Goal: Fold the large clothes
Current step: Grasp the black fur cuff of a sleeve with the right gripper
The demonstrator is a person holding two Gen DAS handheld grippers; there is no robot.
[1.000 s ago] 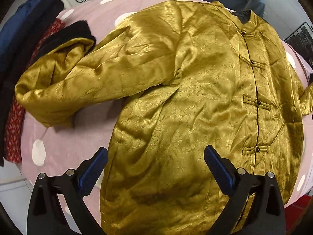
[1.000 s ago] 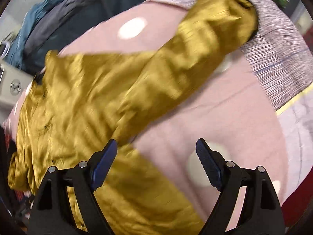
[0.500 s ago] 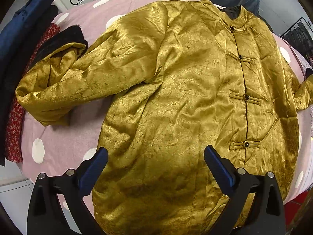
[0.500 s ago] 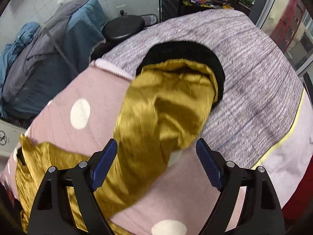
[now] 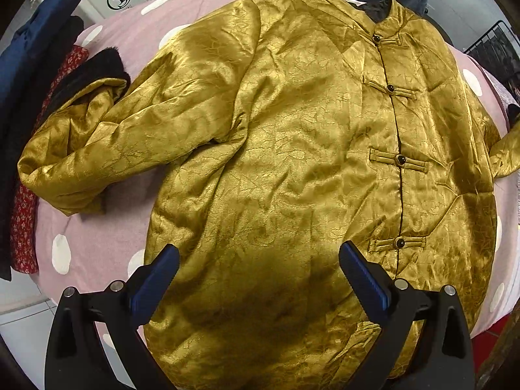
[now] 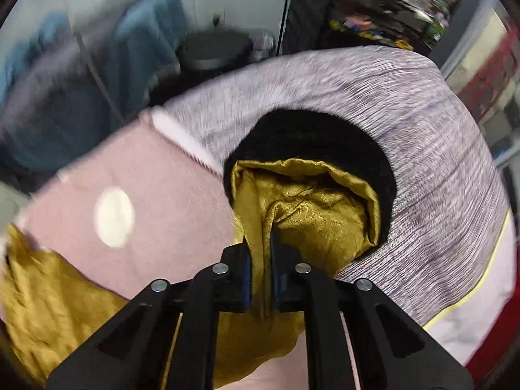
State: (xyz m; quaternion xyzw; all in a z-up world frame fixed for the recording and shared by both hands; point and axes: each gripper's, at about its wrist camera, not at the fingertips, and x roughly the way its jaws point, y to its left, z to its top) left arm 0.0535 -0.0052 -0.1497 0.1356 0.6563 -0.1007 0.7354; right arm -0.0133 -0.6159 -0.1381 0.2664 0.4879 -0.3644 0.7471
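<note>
Right gripper (image 6: 260,279): fingers (image 6: 244,276) are pressing together on a pinched ridge of gold fabric near the cuff of the jacket's sleeve (image 6: 312,224); just beyond the fingertips the black fur-lined cuff (image 6: 312,136) is gaping open, and past it a grey knit cover (image 6: 438,162) is lying over the pink dotted bedspread (image 6: 156,182). Left gripper (image 5: 258,271): fingers (image 5: 362,279) are standing wide apart and holding nothing, hovering over the lower front of the gold jacket (image 5: 292,162). Between and ahead of these fingers the jacket is lying front-up and buttoned on the bed, collar at the far end; to the left of the fingers the other sleeve (image 5: 136,133) is sprawling outward, its cuff bunched against dark and red garments (image 5: 22,214) at the bed's edge. Progress, as judged: the garment is spread but no fold is showing yet; the sleeve now gripped looks like the first part to be brought across the body, with the other sleeve and the body folds remaining. Obscured: the right-hand view is blurring heavily, so the room behind is hard to read; the hem is running out of view beneath the left gripper; the pinched sleeve is barely showing at the left view's far right edge.
</note>
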